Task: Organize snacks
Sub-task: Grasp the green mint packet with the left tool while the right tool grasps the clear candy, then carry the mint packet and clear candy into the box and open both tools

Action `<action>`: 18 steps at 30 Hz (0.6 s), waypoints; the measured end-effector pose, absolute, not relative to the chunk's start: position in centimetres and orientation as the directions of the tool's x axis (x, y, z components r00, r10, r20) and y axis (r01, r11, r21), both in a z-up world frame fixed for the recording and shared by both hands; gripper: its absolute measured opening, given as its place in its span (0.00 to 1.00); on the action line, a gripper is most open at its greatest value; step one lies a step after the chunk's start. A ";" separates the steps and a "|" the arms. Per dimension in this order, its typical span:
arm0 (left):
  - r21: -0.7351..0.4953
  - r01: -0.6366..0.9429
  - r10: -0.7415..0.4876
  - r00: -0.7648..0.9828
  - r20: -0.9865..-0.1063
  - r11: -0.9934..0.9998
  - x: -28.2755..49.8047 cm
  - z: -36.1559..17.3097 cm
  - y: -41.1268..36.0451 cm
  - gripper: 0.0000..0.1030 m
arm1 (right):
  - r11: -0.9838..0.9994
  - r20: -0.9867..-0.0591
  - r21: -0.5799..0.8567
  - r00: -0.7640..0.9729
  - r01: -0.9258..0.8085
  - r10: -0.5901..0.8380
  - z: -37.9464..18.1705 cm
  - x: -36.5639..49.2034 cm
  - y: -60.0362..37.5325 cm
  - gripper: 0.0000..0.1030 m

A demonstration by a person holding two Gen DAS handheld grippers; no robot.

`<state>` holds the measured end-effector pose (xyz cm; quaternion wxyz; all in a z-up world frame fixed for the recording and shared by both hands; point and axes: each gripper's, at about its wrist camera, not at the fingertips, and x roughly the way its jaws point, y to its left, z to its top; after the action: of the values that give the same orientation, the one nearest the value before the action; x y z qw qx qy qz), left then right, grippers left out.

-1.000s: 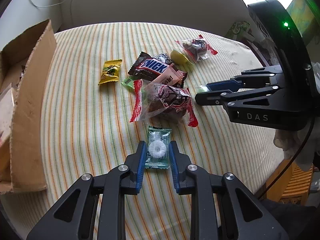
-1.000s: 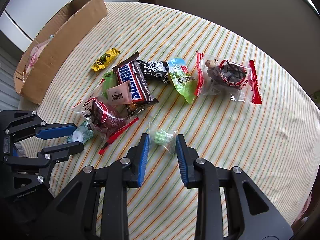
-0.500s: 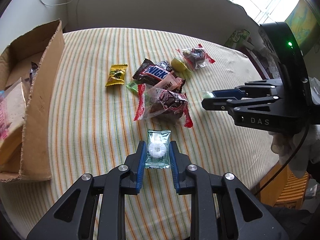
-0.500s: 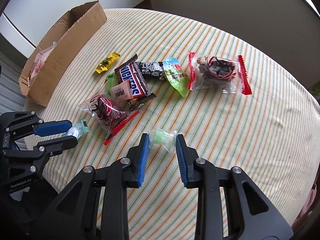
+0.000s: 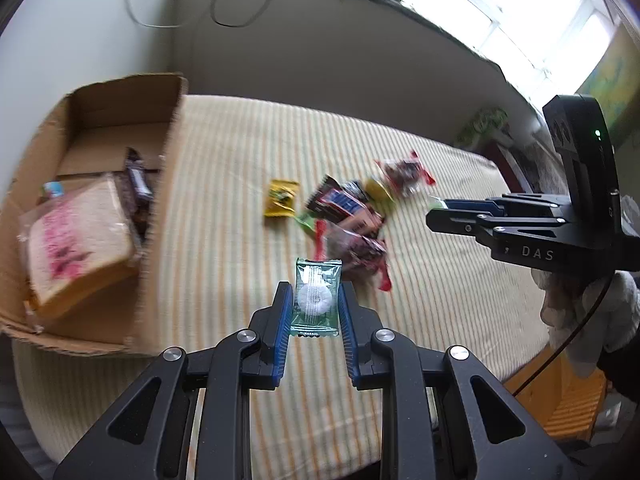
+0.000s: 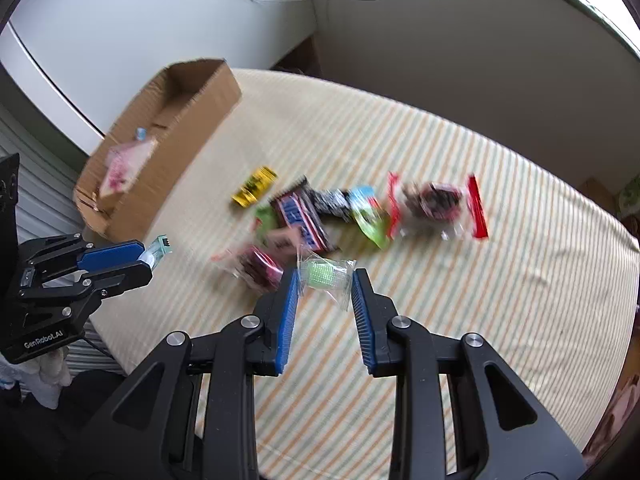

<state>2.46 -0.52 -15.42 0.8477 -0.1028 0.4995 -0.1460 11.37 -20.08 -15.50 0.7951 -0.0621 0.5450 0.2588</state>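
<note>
Striped cloth covers the counter [image 5: 240,168], where a cardboard box [image 5: 160,216] at its left edge holds bagged bread [image 5: 76,248]. Loose snacks [image 6: 304,216] lie mid-counter. Above them, the left hand-held gripper [image 5: 315,312] pinches a green mint packet [image 5: 316,296], and the right hand-held gripper [image 6: 325,292] clasps a clear-wrapped green candy [image 6: 324,274].

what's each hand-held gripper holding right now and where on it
Left hand-held gripper: the green mint packet, pinched across its side edges. Right hand-held gripper: the clear-wrapped green candy, gripped by the wrapper's two ends.
</note>
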 end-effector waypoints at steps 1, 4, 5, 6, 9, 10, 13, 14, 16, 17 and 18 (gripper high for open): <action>-0.322 0.133 -0.346 0.466 -0.815 0.937 2.4 -15.2 0.0 0.21 | 0.855 -0.896 0.186 0.274 -0.484 0.350 -15.2 11.3 -19.8 0.28; -0.328 0.093 -0.330 0.489 -0.808 0.940 2.4 -14.6 1.7 0.21 | 0.839 -0.884 0.194 0.281 -0.508 0.374 -14.3 11.4 -18.0 0.28; -0.325 0.079 -0.320 0.498 -0.806 0.942 2.4 -14.5 2.3 0.21 | 0.833 -0.880 0.197 0.281 -0.517 0.383 -14.0 11.4 -17.5 0.28; -0.325 0.068 -0.314 0.503 -0.805 0.943 2.4 -14.4 2.9 0.21 | 0.825 -0.876 0.200 0.280 -0.528 0.392 -13.8 11.3 -16.8 0.28; -0.325 0.023 -0.289 0.523 -0.802 0.945 2.4 -14.2 4.6 0.21 | 0.804 -0.867 0.206 0.277 -0.558 0.415 -13.0 11.6 -14.7 0.28; -0.325 0.008 -0.280 0.529 -0.801 0.946 2.4 -14.2 5.1 0.21 | 0.799 -0.865 0.206 0.277 -0.566 0.419 -12.9 11.6 -14.2 0.28; -0.332 -0.039 -0.258 0.545 -0.797 0.942 2.2 -14.2 6.7 0.21 | 0.778 -0.861 0.207 0.267 -0.593 0.433 -12.5 11.6 -12.2 0.28; -0.330 -0.051 -0.249 0.551 -0.797 0.943 2.1 -14.1 7.2 0.21 | 0.771 -0.860 0.210 0.262 -0.601 0.438 -12.4 11.7 -11.5 0.28; -0.323 -0.065 -0.234 0.558 -0.796 0.944 2.0 -14.0 8.1 0.21 | 0.758 -0.858 0.217 0.250 -0.615 0.448 -12.4 11.8 -10.2 0.28; -0.318 -0.075 -0.224 0.561 -0.797 0.945 2.0 -13.9 8.5 0.21 | 0.750 -0.856 0.221 0.244 -0.623 0.455 -12.3 11.8 -9.7 0.28; -0.314 -0.084 -0.215 0.564 -0.798 0.946 1.8 -13.9 8.8 0.21 | 0.741 -0.855 0.224 0.238 -0.634 0.461 -12.2 11.8 -8.9 0.28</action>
<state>1.84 8.79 -13.88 0.8696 -0.1602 0.4655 -0.0376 11.76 -8.89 -12.19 0.7821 -0.0846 0.5086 0.3500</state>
